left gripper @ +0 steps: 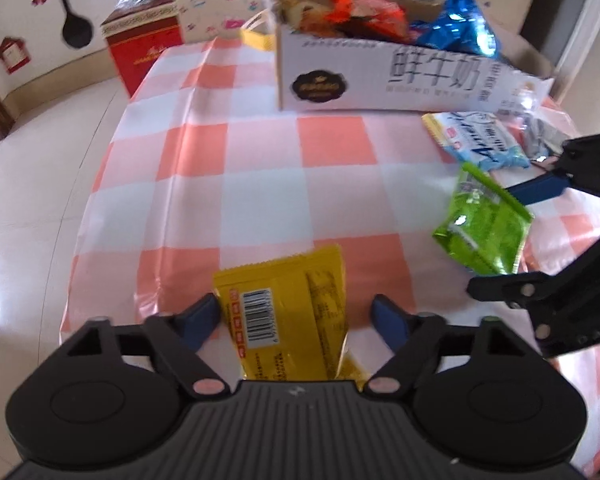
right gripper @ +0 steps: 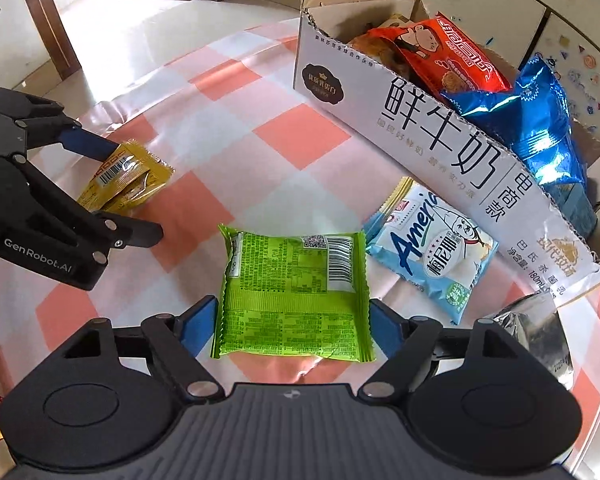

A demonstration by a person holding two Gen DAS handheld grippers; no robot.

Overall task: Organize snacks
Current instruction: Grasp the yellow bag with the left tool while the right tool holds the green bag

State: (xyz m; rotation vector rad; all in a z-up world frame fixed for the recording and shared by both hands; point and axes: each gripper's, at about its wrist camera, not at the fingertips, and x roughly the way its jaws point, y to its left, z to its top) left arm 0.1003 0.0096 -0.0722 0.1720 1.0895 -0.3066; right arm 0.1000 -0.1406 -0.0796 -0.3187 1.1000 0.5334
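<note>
Pink-and-white checked plastic cloth [left gripper: 260, 152] covers the table I'm working over, with pale floor tiles beyond.

Far left, my left gripper [left gripper: 296, 308] pinches the yellow foil snack packet [left gripper: 284, 320]. The packet is buckled into a fold, I'd judge from the squeeze.

Next over, my right gripper [right gripper: 292, 316] has its blue pads against both side seams of the flat green plastic snack packet [right gripper: 296, 280], gripping it across its width, probably for a carry to the box.

Further right, the pale blue biscuit packet [right gripper: 432, 248] and a crinkled silver foil packet [right gripper: 540, 320] lie loose just beside the white cardboard milk carton box [right gripper: 440, 132], not yet sorted.

I count four packets outside the one box. Inside it are an orange-red snack bag [right gripper: 440, 56], a shiny blue foil bag [right gripper: 532, 120] and something brownish I can't make out.
</note>
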